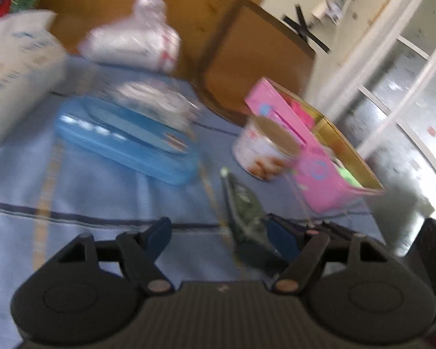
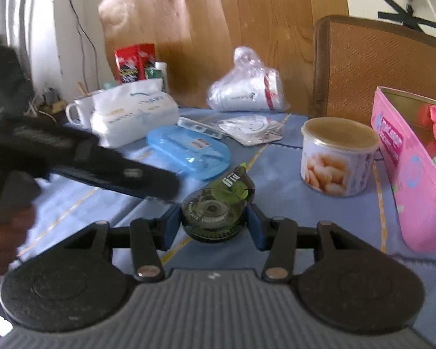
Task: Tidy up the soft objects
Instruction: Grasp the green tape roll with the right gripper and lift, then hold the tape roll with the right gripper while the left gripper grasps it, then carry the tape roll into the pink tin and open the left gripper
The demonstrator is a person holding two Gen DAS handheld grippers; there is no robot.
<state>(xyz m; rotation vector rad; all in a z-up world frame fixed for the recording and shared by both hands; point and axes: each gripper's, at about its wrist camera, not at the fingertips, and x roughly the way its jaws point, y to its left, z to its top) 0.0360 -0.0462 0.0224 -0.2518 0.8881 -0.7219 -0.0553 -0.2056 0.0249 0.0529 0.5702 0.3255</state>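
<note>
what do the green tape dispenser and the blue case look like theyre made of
Green tape dispenser: translucent, glossy hard plastic; the inner reel shows through the shell. Blue case: semi-translucent, smooth moulded plastic with rounded corners and soft highlights. Both look rigid, though blur leaves that open.

Blue plastic case (image 2: 189, 151), snack tin (image 2: 337, 157), white mug (image 2: 80, 112), wicker chair back (image 2: 378, 64), red cartons (image 2: 133, 61)

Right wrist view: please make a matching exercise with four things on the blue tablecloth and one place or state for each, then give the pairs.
Things:
1. dark green round tape dispenser
2. flat blue plastic case
3. round can with a beige lid
4. pink cardboard box

Places:
A. at the right edge
B. between the right gripper pads
C. left of the box
D. in front of the white tissue pack

Pairs: 1-B, 2-D, 3-C, 4-A
</note>
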